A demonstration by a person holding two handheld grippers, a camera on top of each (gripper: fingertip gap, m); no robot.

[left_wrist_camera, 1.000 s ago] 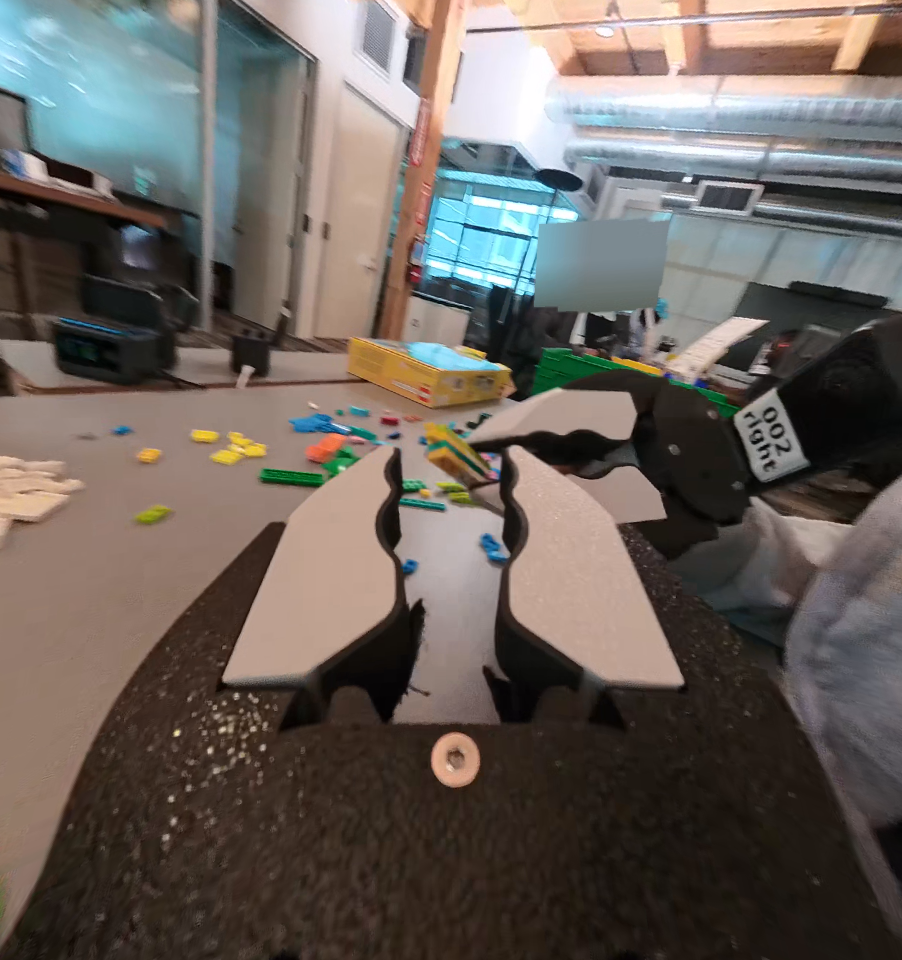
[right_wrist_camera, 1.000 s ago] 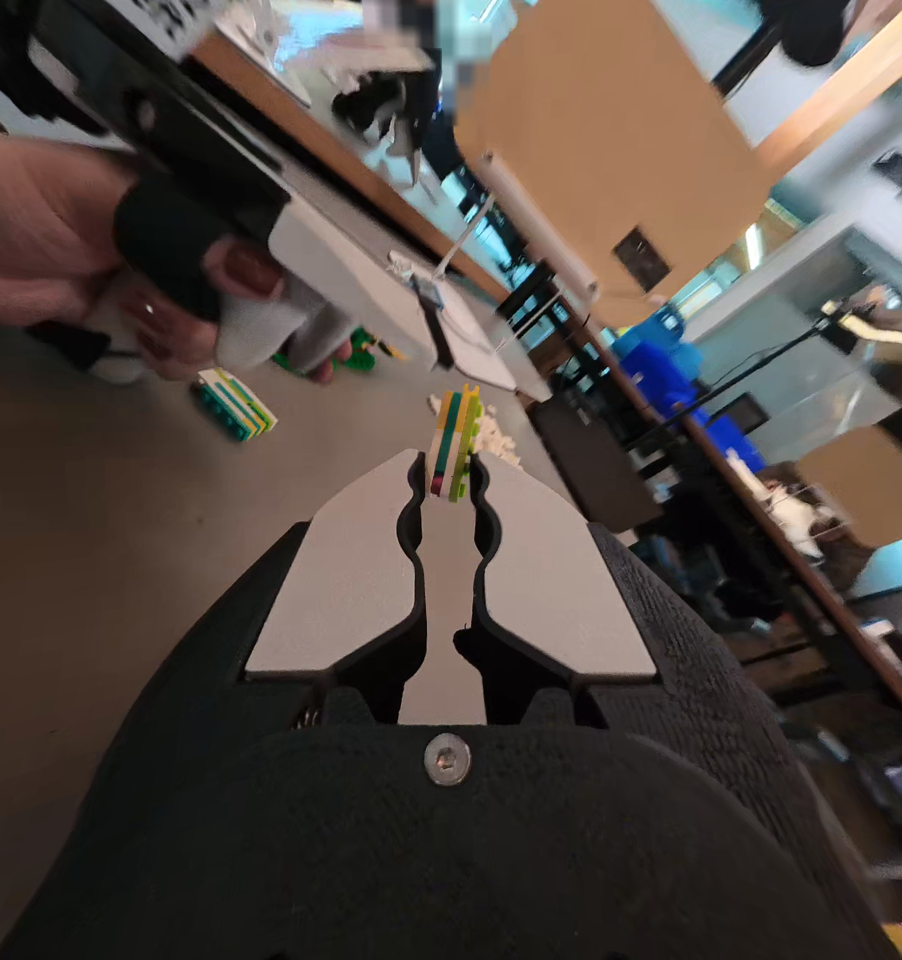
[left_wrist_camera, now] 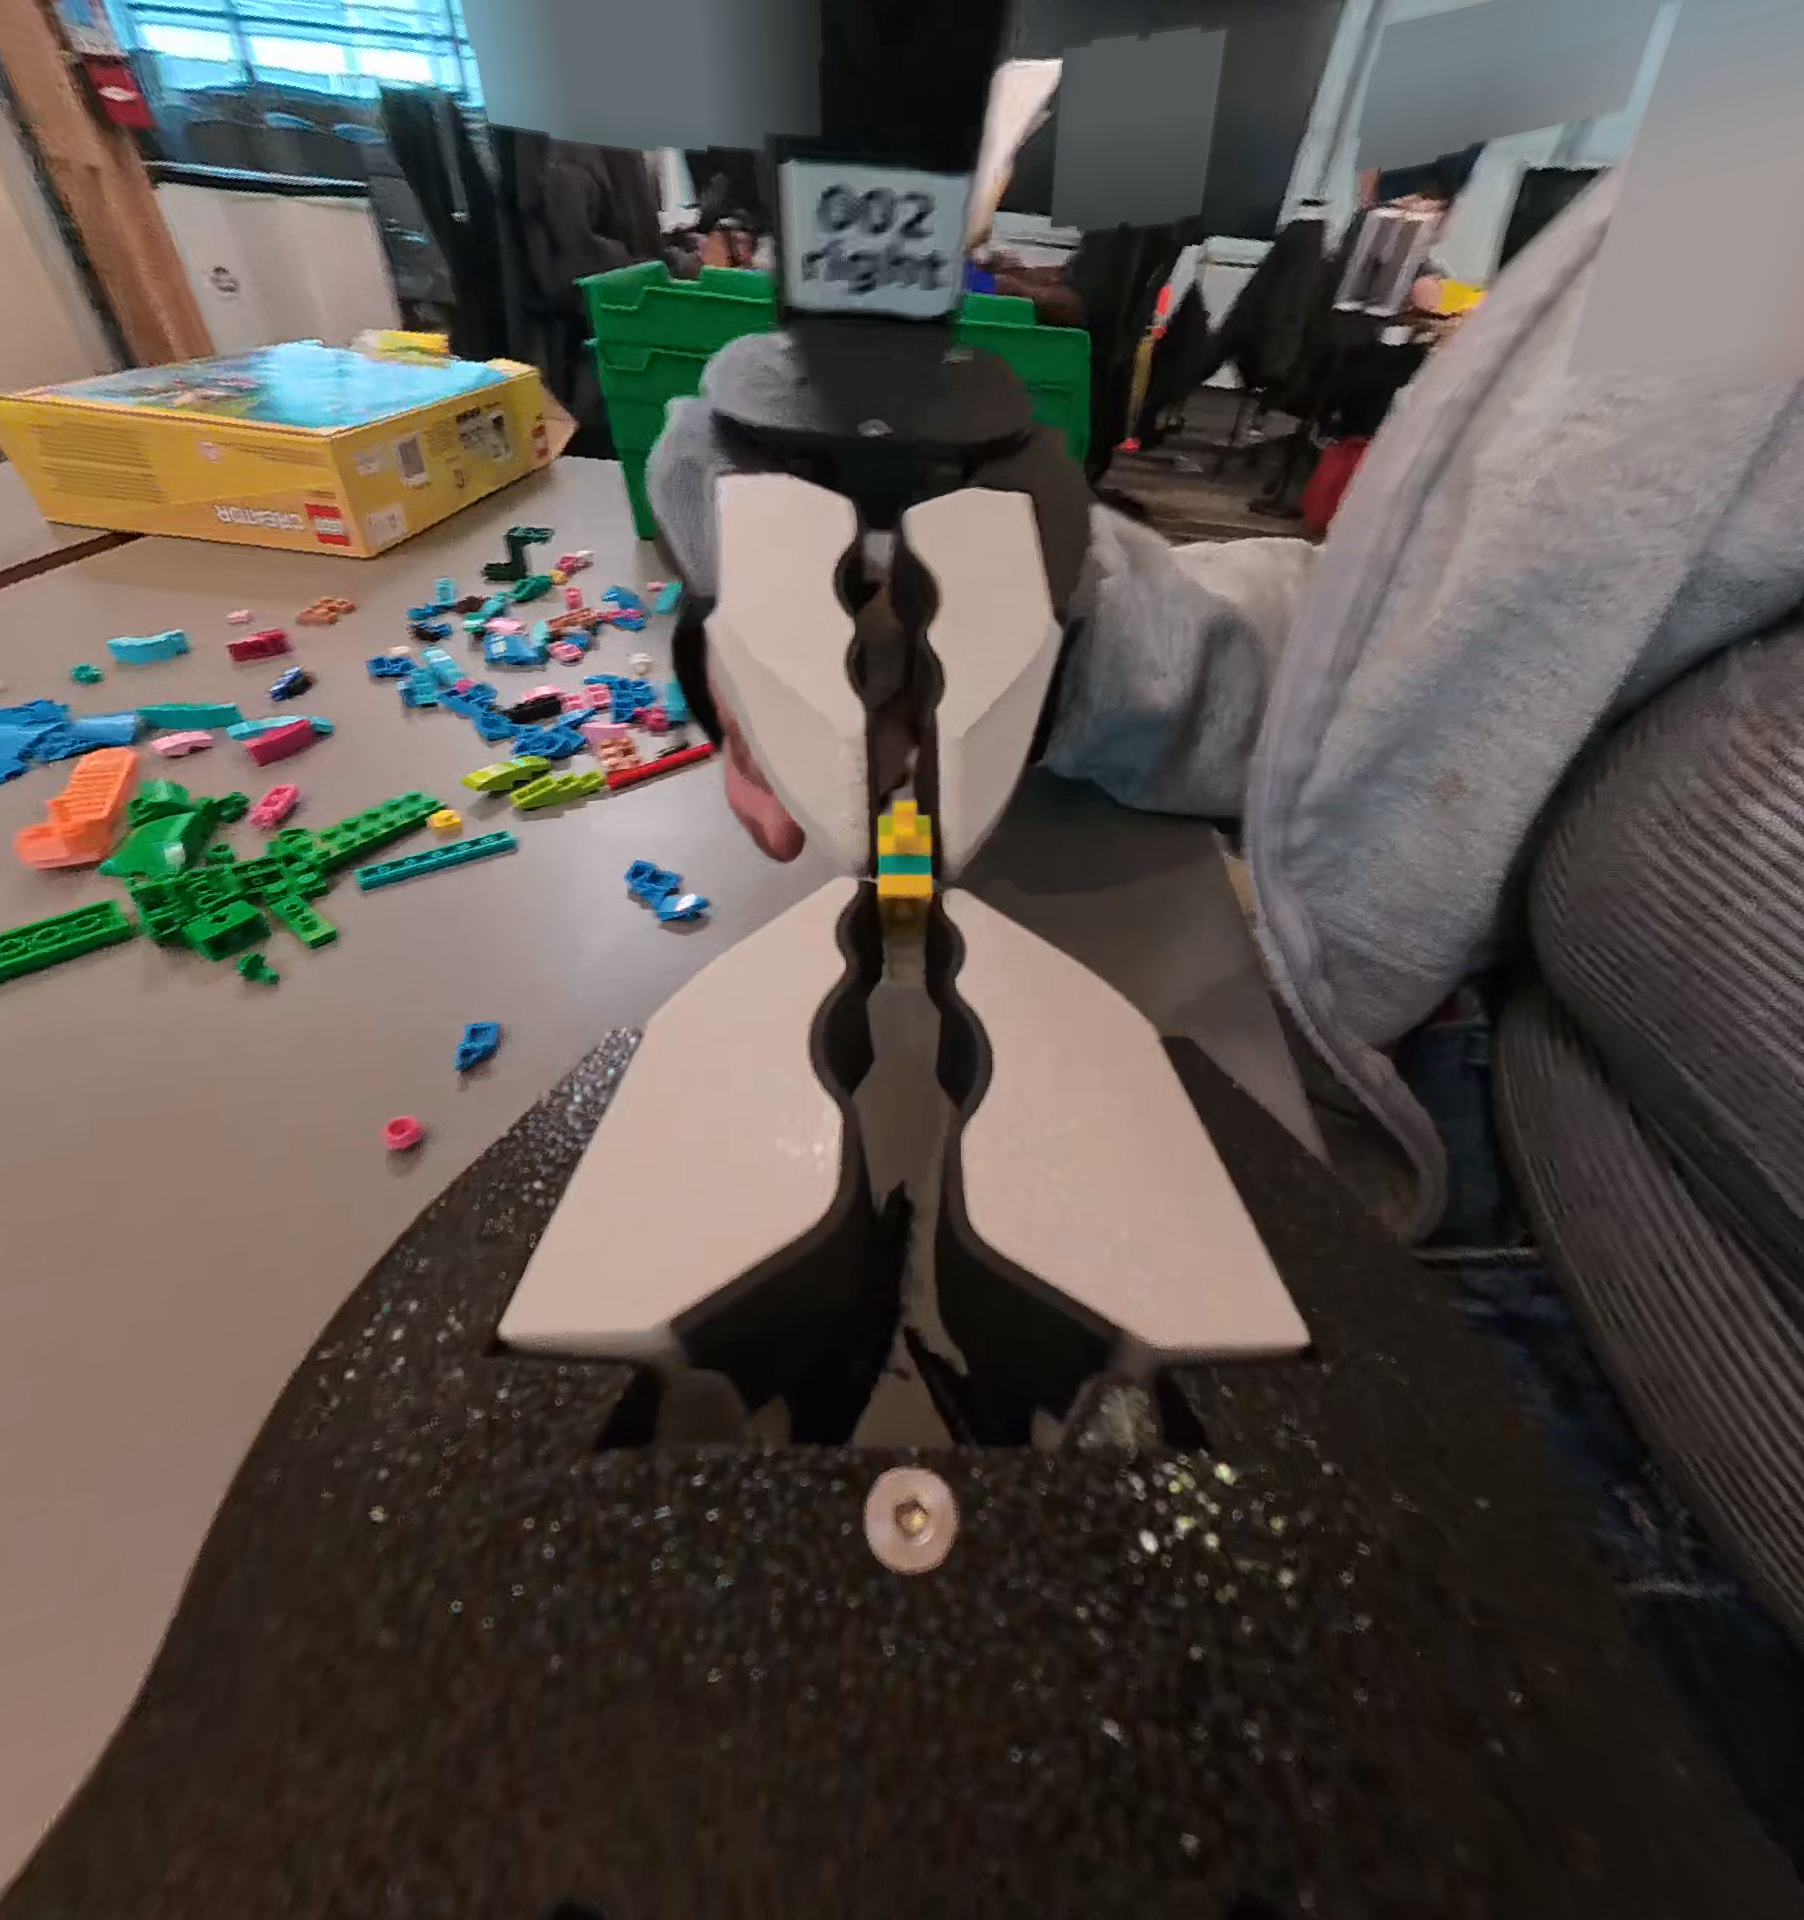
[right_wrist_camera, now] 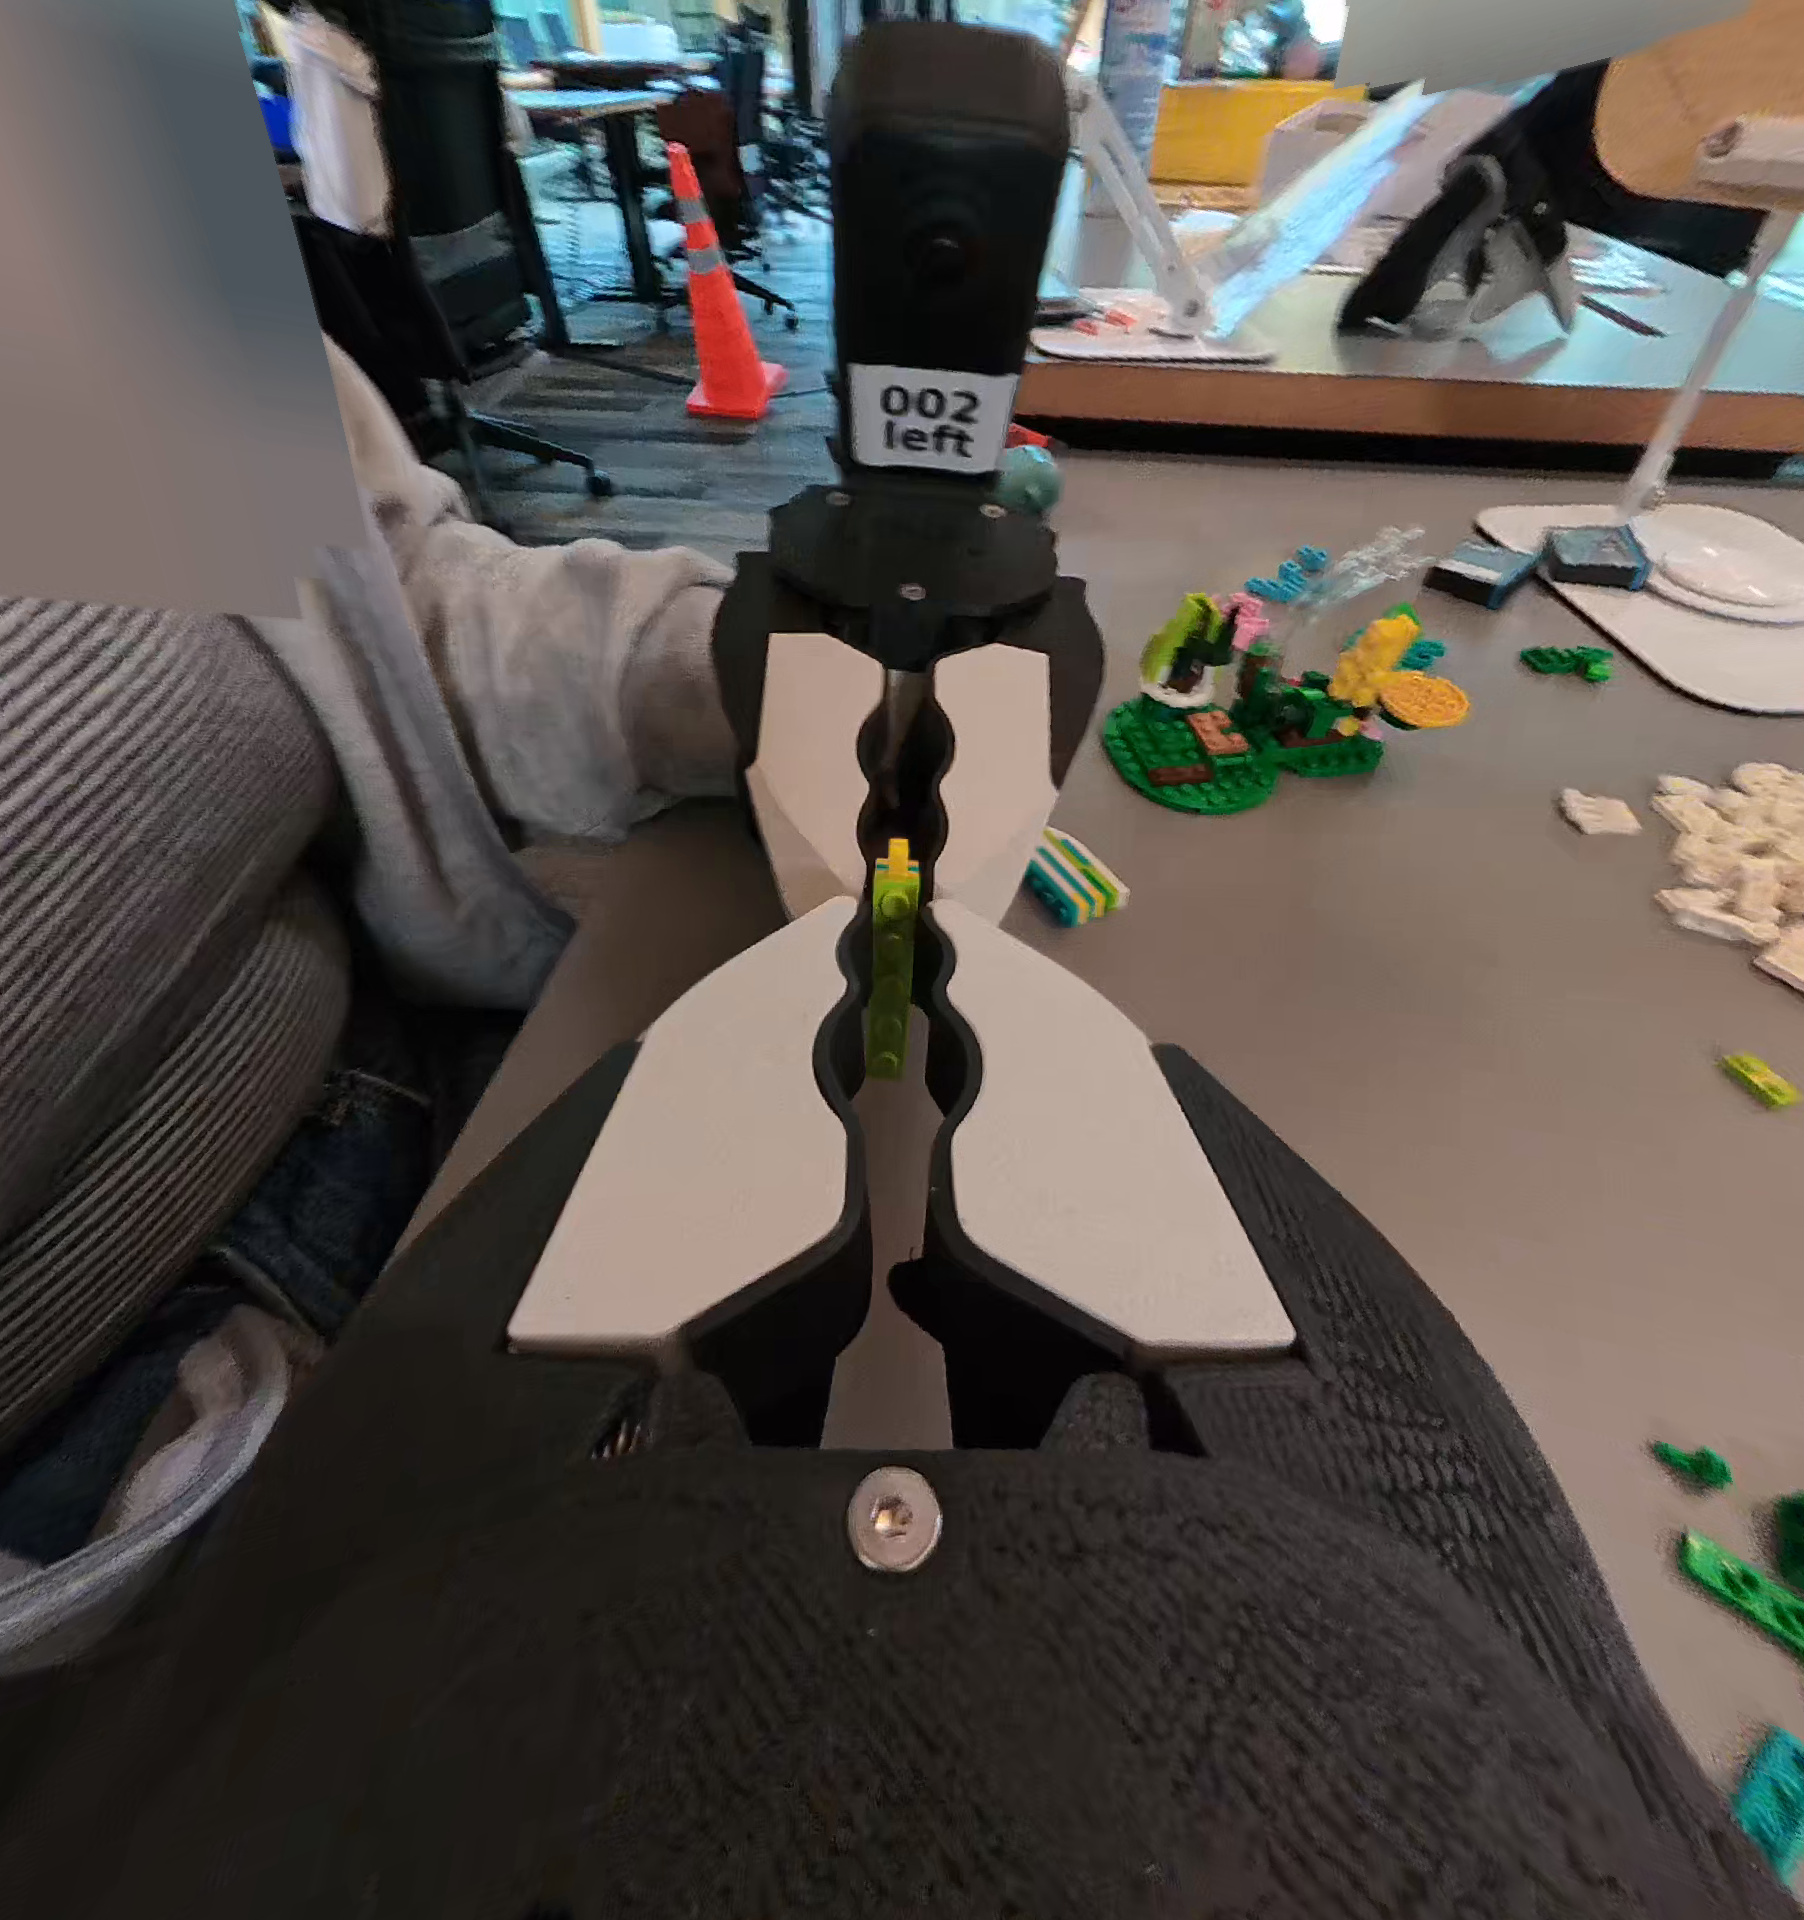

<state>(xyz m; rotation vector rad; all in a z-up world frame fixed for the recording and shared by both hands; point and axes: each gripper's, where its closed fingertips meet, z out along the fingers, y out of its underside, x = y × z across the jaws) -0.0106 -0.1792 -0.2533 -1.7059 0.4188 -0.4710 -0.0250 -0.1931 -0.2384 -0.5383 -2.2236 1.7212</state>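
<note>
My two grippers meet tip to tip above the grey table's near edge (left_wrist_camera: 254,1195). Between them is a small stack of thin bricks (left_wrist_camera: 905,878) in yellow, teal and lime green. My left gripper (left_wrist_camera: 903,912) is shut on the yellow end of it. My right gripper (right_wrist_camera: 896,914) is shut on the lime green plate (right_wrist_camera: 890,977) of the same stack, which runs back between its fingers. In the left wrist view the right gripper (left_wrist_camera: 903,844) points toward me. In the right wrist view the left gripper (right_wrist_camera: 898,868) does the same.
Loose coloured bricks (left_wrist_camera: 524,675), green plates (left_wrist_camera: 212,883), a yellow box (left_wrist_camera: 254,447) and a green crate (left_wrist_camera: 669,343) lie left of the grippers. A green built model (right_wrist_camera: 1262,727), a striped brick stack (right_wrist_camera: 1074,883) and white pieces (right_wrist_camera: 1771,873) lie on the other side.
The left gripper was open and apart from the stack. It has swung round to face the right gripper and closed on the stack's free end. The right gripper kept its hold.
</note>
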